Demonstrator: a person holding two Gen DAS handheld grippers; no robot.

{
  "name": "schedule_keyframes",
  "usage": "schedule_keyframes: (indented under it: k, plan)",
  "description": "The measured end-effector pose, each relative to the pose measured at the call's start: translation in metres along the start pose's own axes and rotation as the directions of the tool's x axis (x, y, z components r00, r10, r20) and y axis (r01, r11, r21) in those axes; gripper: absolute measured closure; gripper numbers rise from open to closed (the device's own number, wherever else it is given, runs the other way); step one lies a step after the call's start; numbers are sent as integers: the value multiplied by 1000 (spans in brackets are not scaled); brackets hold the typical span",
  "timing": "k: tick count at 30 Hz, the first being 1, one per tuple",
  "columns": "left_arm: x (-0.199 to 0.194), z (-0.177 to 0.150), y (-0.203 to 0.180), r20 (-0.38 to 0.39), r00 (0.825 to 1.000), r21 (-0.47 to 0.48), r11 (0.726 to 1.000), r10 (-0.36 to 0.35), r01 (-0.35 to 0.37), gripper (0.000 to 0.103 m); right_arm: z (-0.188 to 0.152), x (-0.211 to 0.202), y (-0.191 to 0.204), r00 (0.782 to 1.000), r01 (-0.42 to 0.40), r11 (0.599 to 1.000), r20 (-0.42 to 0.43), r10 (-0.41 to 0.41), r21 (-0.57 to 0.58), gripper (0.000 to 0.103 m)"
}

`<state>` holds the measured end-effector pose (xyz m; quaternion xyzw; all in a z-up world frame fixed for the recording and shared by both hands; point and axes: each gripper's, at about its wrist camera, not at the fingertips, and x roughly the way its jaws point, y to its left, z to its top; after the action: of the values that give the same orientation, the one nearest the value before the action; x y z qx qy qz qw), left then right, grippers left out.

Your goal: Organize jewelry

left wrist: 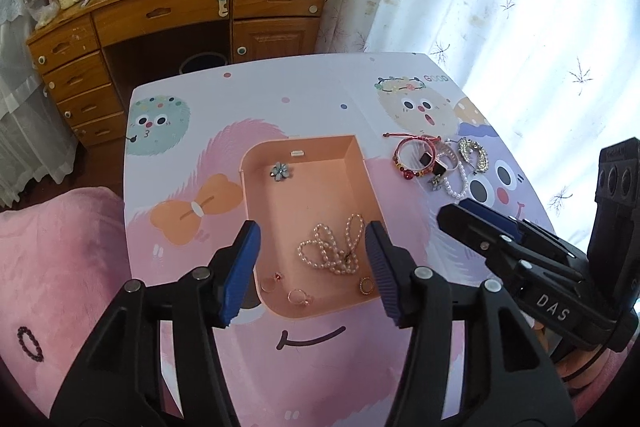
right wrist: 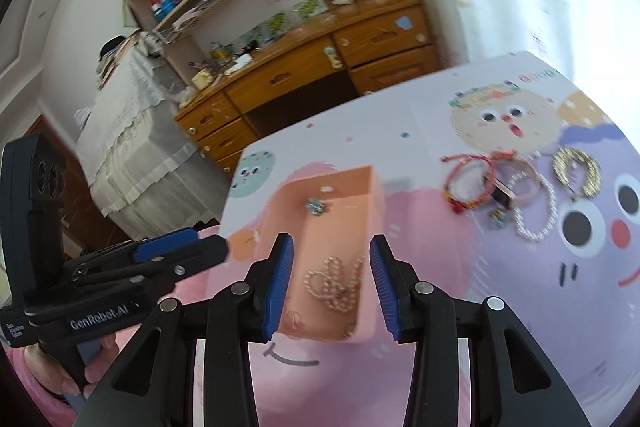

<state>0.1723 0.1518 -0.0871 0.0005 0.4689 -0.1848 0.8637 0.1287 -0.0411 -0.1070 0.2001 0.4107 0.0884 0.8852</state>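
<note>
The left gripper point(left wrist: 310, 269) and the right gripper point(right wrist: 330, 285), marked "GenRobot.AI" and "DAS", are held apart and empty. Ahead of both, a pearl necklace point(left wrist: 334, 249) is seen inside the peach tray point(left wrist: 370, 187); remaining jewelry point(left wrist: 438, 163) is piled beyond to its right.

Table point(left wrist: 320, 99): tray point(left wrist: 370, 187) at centre. In tray: flower brooch point(left wrist: 281, 171) toward 11 o'clock near the far wall; pearl strand point(left wrist: 334, 249) toward 5 o'clock; 3 rings point(left wrist: 298, 295) along the near wall at 6 o'clock. On table outside tray, at 2 o'clock: cluster of bracelets point(left wrist: 412, 157), bead loop point(left wrist: 460, 183) and 2 curved pieces point(left wrist: 474, 153), touching or overlapping. Desk point(left wrist: 180, 7) behind table at 11 o'clock. Cushion point(left wrist: 60, 267) beside table at 8 o'clock, bead ring point(left wrist: 29, 343) lying on it.
</note>
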Motion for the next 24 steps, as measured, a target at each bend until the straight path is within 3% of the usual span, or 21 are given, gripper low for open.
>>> schedule_keyframes:
  k: [9, 14, 20, 24]
  plan:
    - [13, -31, -19, -109, 994, -55, 998, -21, 15, 51, -45, -10, -69, 989, 86, 985, -132, -66, 149, 62]
    - [25, -47, -45, -166, 985, -66, 998, -35, 24, 51, -62, -16, -124, 973, 137, 952, -215, -79, 272, 51]
    - [45, -53, -87, -227, 973, -79, 997, -44, 26, 51, -56, -26, -188, 956, 204, 904, -275, -101, 377, 40]
    - [62, -46, -119, -262, 964, -63, 998, -35, 19, 51, -37, -23, -225, 932, 258, 884, -341, -122, 389, 30]
